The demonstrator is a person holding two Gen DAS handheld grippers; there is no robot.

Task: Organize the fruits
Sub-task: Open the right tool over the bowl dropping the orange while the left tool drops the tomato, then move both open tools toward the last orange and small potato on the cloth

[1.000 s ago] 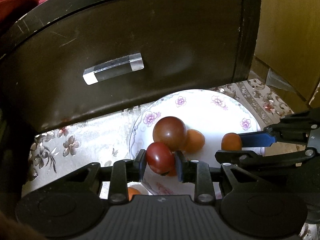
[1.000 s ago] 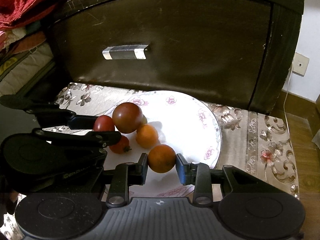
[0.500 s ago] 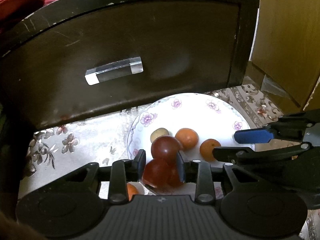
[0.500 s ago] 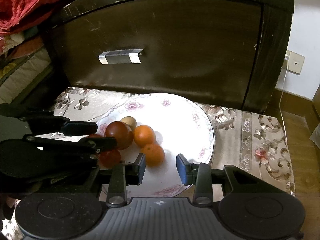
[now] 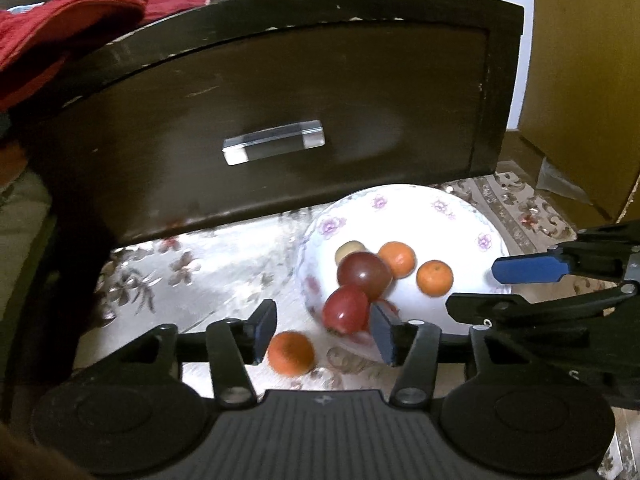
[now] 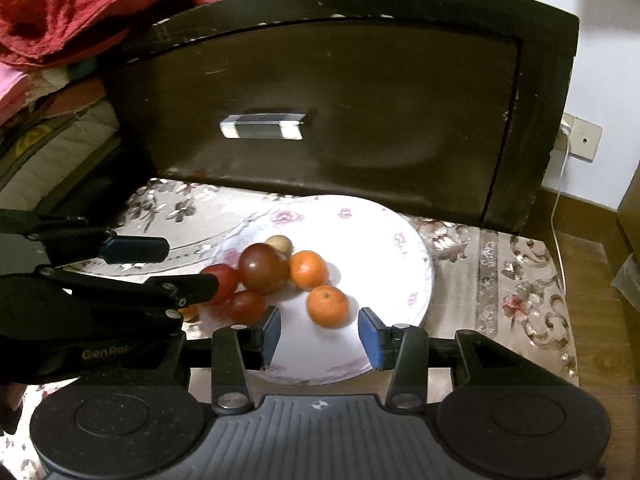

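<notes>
1. Right wrist view: pale lettering "GenRo", cut off after that, stands on the black body of the left gripper [image 6: 160,264], low on its side at the left of the frame.
2. Left wrist view: no legible text.
3. Both views: small cross-shaped emblem on each camera mount's ribbed housing; no letters legible there.

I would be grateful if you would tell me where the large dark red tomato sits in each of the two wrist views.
Left wrist view: the large dark red tomato is right of centre, on the white floral plate, above the left gripper's right finger.
Right wrist view: it is left of centre, beyond the right gripper.
Shared landmark: the clear drawer handle on the dark wooden drawer front.
</notes>
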